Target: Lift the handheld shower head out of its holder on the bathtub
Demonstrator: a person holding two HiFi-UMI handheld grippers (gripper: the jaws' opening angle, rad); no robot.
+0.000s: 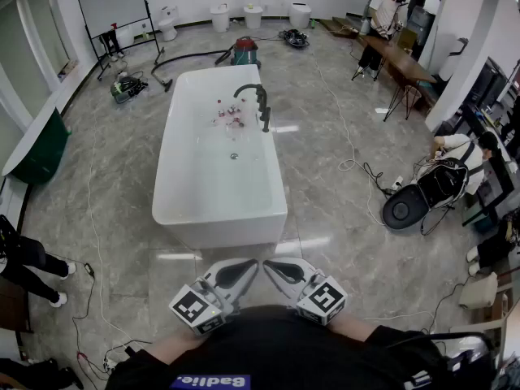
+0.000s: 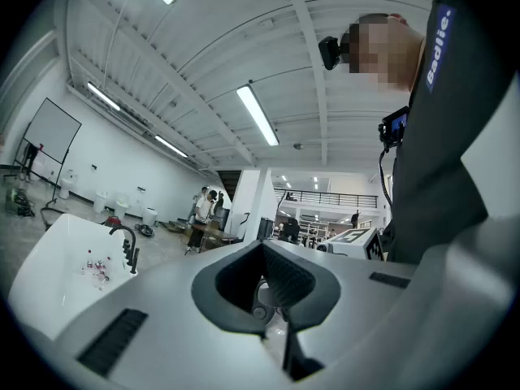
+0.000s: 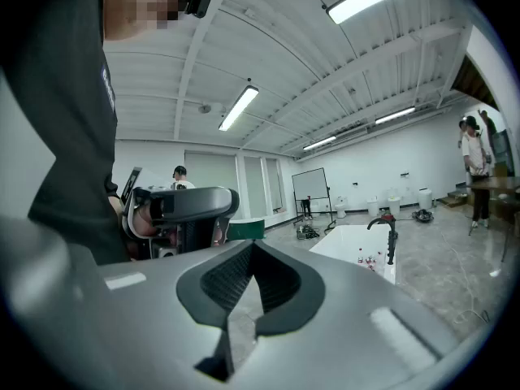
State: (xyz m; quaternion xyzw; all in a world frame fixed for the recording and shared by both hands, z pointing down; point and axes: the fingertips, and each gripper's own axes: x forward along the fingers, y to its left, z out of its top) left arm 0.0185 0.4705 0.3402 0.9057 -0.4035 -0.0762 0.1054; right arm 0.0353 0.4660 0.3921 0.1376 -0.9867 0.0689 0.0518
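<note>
Both grippers are held close to the body, well short of the work. The left gripper (image 1: 244,270) and right gripper (image 1: 278,268) have fingers pressed together, nothing between them. The black handheld shower head (image 1: 264,114) sits in its holder on the far right rim of the white freestanding bathtub (image 1: 219,218), its exact seating too small to read. Risks: loose floor cables (image 1: 349,149) along the approach could cause a trip, and closing on the adjacent black spout instead of the handset.

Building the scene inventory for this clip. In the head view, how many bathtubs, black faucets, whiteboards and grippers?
Bathtub: 1
Black faucet: 1
Whiteboard: 1
Grippers: 2, the left gripper and the right gripper
Total: 5
</note>
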